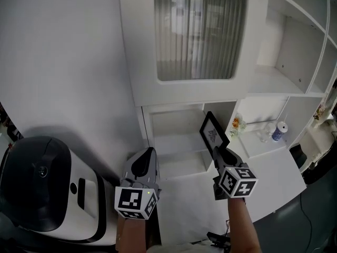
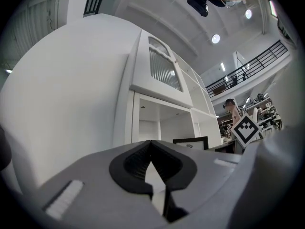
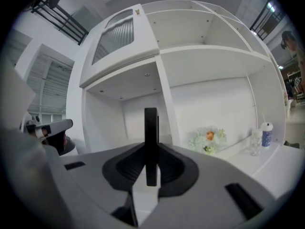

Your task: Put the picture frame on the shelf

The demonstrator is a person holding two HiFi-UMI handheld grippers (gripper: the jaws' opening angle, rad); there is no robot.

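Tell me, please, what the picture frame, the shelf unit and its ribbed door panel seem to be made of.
The picture frame has a dull black rim, likely painted wood or plastic. The shelf unit shows matte white panels, probably painted or laminated board. The door panel is translucent with vertical ribs, likely fluted glass or acrylic.

White shelf unit [image 1: 274, 83], open compartments, white tabletop [image 1: 274, 173] carrying flower bunch [image 1: 236, 124], clear glass [image 1: 263, 135], blue-labelled bottle [image 1: 281, 131]
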